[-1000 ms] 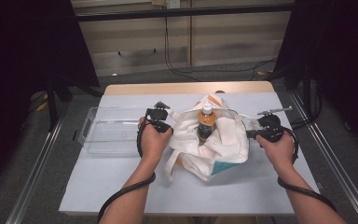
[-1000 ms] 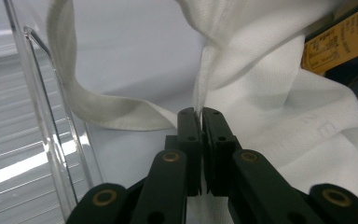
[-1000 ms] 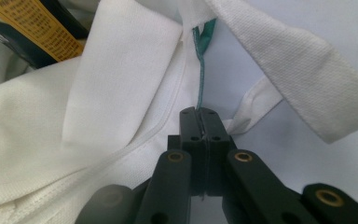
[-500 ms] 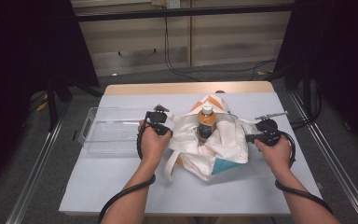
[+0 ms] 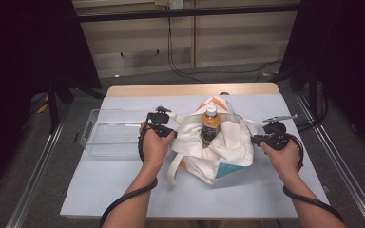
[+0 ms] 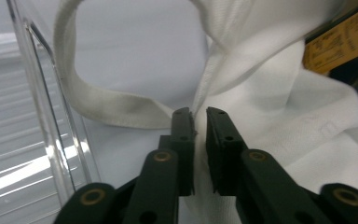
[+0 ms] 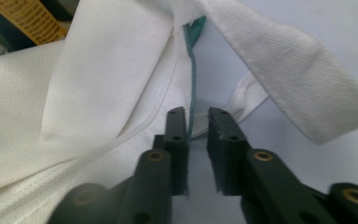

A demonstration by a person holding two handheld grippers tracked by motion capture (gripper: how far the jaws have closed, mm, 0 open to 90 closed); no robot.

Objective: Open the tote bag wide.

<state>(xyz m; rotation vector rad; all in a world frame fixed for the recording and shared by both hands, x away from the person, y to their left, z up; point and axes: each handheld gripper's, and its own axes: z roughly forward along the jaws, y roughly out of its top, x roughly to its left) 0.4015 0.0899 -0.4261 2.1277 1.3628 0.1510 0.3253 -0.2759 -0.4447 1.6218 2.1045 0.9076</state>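
A white cloth bag (image 5: 218, 149) with orange and teal patches lies slumped mid-table, and an orange drink bottle (image 5: 210, 124) stands upright in its mouth. My left gripper (image 5: 170, 129) is at the bag's left rim. In the left gripper view the jaws (image 6: 200, 114) stand a narrow gap apart, with the bag's hem (image 6: 205, 79) running into that gap. My right gripper (image 5: 254, 139) is at the bag's right rim. Its jaws (image 7: 196, 114) are a little apart, and the teal-stitched edge (image 7: 190, 70) lies against one jaw only. A white strap (image 7: 303, 79) loops past it.
A clear plastic bin (image 5: 111, 137) sits on the table to the left of the bag, its wall (image 6: 51, 121) close beside my left gripper. The white table top (image 5: 123, 190) has free room in front. Metal rails run along both sides, and cables hang behind.
The right hand came slightly down and toward the person a second ago, and the bag's right rim sank with it. Since half a second ago nothing has visibly moved.
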